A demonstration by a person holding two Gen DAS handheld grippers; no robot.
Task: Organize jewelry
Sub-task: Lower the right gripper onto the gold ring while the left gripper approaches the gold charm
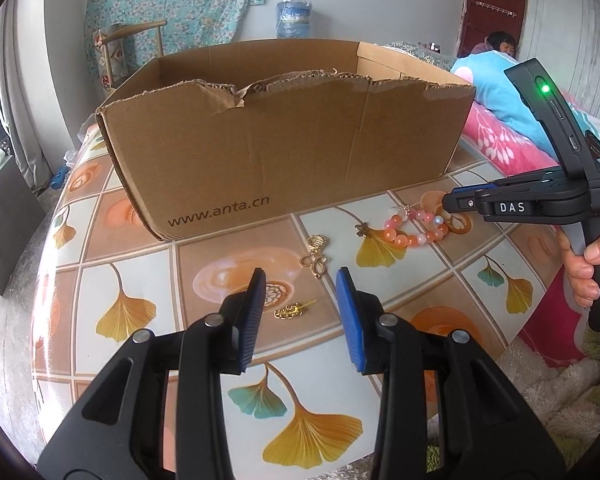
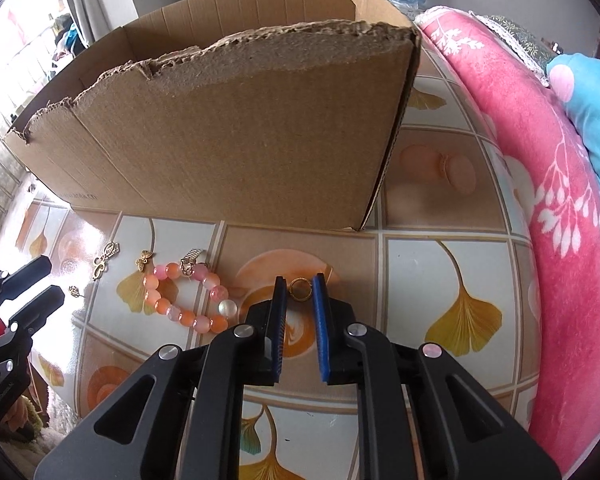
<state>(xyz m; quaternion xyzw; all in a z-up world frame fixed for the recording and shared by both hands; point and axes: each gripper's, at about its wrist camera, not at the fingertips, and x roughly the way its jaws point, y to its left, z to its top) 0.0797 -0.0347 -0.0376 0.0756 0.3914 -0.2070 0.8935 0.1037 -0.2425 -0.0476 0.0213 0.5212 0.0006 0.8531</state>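
A table (image 1: 148,280) covered in a cloth printed with ginkgo leaves held an open cardboard box (image 1: 284,152) with torn upper edges, and the jewelry lay loose on the cloth in front of it. The right gripper (image 2: 300,292) pointed down at the table with its blue pads closed on a small gold ring (image 2: 299,289), which sat between the fingertips. Just to the left of it lay a bracelet (image 2: 188,300) of pink and orange beads, with a small gold butterfly charm (image 2: 144,260) beside it. A gold pendant (image 1: 316,260) lay nearer the box. The left gripper (image 1: 300,280) hovered over the cloth with its jaws apart and nothing between them, a gold earring (image 1: 292,310) lying just beyond the tips. A pink blanket (image 2: 540,160) bordered the table on the right
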